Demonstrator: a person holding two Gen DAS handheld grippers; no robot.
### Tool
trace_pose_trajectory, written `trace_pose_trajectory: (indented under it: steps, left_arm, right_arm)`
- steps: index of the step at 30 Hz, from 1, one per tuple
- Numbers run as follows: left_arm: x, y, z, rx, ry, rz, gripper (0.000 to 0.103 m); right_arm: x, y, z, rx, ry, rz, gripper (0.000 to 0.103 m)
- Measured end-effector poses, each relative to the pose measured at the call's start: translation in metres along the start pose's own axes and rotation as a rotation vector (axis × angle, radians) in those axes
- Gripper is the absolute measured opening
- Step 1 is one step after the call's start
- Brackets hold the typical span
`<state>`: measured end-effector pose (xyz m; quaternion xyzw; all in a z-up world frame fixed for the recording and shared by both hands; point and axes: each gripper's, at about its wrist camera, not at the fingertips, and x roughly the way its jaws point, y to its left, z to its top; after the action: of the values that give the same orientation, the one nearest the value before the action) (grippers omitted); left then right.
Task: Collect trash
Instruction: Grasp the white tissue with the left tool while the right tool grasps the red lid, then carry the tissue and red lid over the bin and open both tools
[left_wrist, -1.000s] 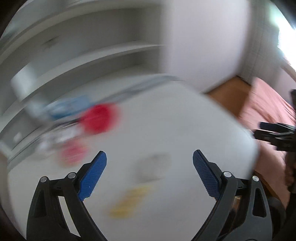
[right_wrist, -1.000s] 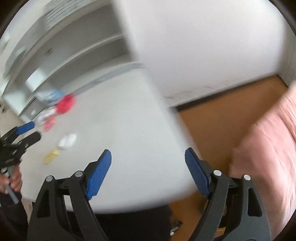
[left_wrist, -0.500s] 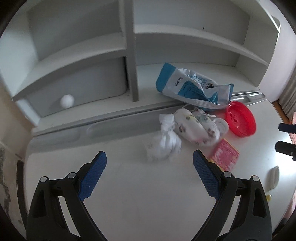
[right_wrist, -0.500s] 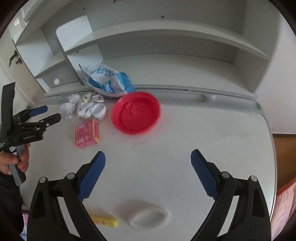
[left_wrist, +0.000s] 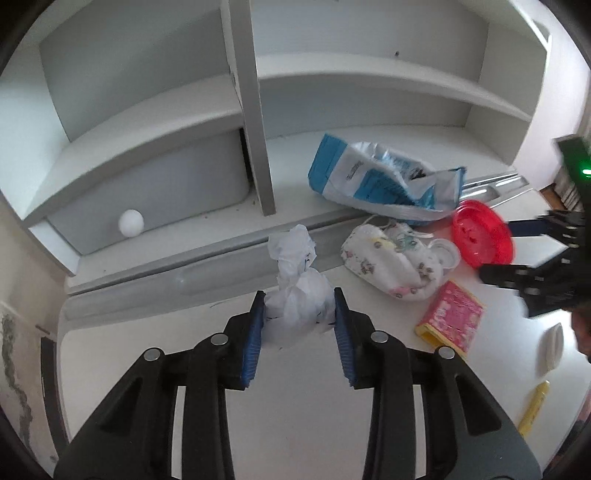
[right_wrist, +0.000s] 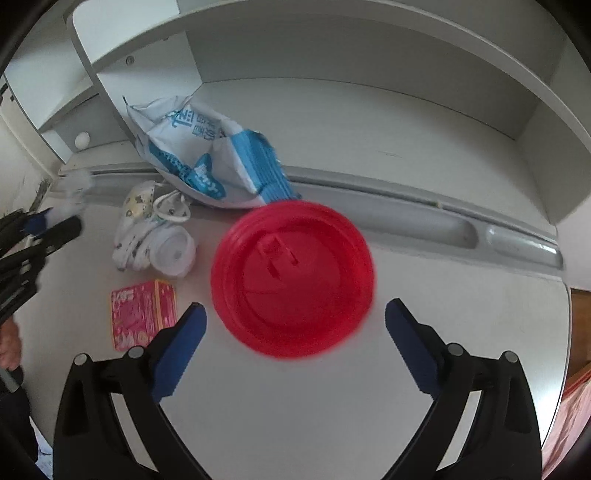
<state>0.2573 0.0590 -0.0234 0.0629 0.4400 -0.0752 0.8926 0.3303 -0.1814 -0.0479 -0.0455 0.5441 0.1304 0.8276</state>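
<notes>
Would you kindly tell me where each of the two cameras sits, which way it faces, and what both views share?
Left wrist: on the left gripper, looking steeply down at the desk; its jaws have just closed on the crumpled tissue.
Right wrist: on the right gripper, looking down at the red lid; its jaws have just widened, nothing between the pads.
Shared: red lid, blue bag, pink box; each view shows the other gripper.

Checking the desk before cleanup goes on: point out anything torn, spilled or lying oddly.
The blue and white bag is torn open and slumped half off the shelf ledge onto the white desk. A patterned wad lies crumpled beside it. The red lid sits loose, with no container in view. Nothing looks spilled.
</notes>
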Motion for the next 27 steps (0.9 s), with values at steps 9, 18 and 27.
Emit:
trace_pose_trajectory:
  steps: [9,18,27]
  left_arm:
    - [-0.036,-0.018,-0.015,0.011,-0.007,-0.019,0.035]
    - [-0.065,-0.113,-0.021,0.116,-0.034,-0.171,0.035]
    - [-0.107,-0.311,-0.044,0.339,-0.049,-0.47,0.035]
  right_arm:
    - [-0.01,0.003,0.005,-0.004,-0.043,-0.033,0.079]
    - [-0.106,-0.065,-0.092,0.151,-0.153,-0.061,0.079]
    - [-0.2,-0.185,-0.276,0.467,-0.214,-0.197,0.08]
